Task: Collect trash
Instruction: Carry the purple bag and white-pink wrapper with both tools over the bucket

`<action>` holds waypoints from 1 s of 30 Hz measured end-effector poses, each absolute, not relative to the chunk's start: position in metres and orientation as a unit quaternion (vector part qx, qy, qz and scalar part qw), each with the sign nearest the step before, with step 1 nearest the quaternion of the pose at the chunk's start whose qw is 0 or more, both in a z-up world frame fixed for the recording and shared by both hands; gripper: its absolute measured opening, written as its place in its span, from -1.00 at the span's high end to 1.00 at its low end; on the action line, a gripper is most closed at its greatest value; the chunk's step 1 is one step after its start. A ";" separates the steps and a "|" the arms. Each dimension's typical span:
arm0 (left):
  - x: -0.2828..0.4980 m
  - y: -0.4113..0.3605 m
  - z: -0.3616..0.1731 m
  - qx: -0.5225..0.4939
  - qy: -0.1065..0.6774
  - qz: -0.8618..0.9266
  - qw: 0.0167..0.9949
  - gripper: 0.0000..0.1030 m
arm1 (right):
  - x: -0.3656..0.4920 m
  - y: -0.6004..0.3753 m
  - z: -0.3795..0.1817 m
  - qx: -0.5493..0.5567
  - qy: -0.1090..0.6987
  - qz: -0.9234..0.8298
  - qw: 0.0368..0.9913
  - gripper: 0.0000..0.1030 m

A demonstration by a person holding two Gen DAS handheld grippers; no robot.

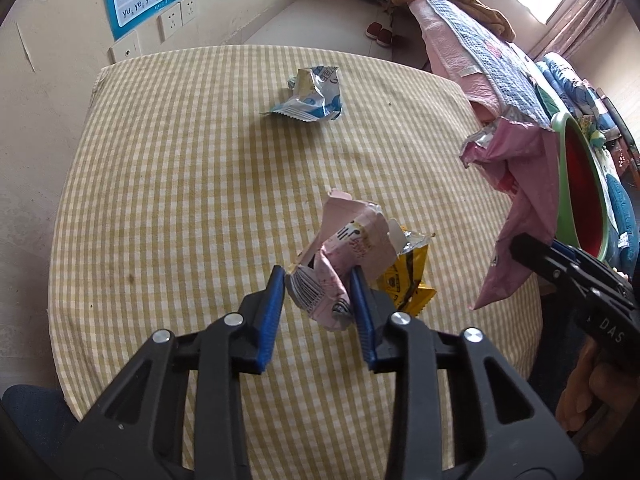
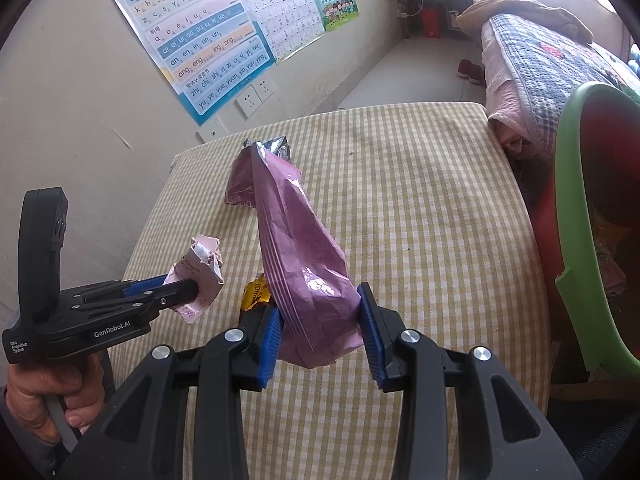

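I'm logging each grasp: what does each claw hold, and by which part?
Left claw: crumpled pale pink wrapper, by its lower end. Right claw: long purple-pink bag, by its bottom end.

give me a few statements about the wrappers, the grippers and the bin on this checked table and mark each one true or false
1. The left hand-held gripper is clamped on a pale pink wrapper. True.
2. The right hand-held gripper is empty. False: it holds a purple bag.
3. A blue and white wrapper lies alone at the far side of the table. True.
4. The yellow wrapper is already in the bin. False: it lies on the table behind the pale pink wrapper.
5. The bin has a green rim and a red inside. True.
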State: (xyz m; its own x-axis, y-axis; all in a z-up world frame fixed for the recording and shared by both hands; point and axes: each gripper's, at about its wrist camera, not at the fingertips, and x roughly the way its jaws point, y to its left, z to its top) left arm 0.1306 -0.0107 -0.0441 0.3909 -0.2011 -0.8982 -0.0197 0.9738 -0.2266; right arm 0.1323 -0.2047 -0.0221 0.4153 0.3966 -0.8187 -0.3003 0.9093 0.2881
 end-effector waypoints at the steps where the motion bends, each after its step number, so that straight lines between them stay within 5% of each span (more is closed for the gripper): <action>1: 0.128 -0.011 -0.041 -0.100 0.546 -0.054 0.830 0.38 | 0.131 -0.204 -0.019 0.047 0.496 0.208 0.842 0.32; 30: 0.118 -0.088 0.048 -0.058 0.471 -0.103 0.874 0.38 | 0.109 -0.283 0.046 0.085 0.422 0.153 0.890 0.32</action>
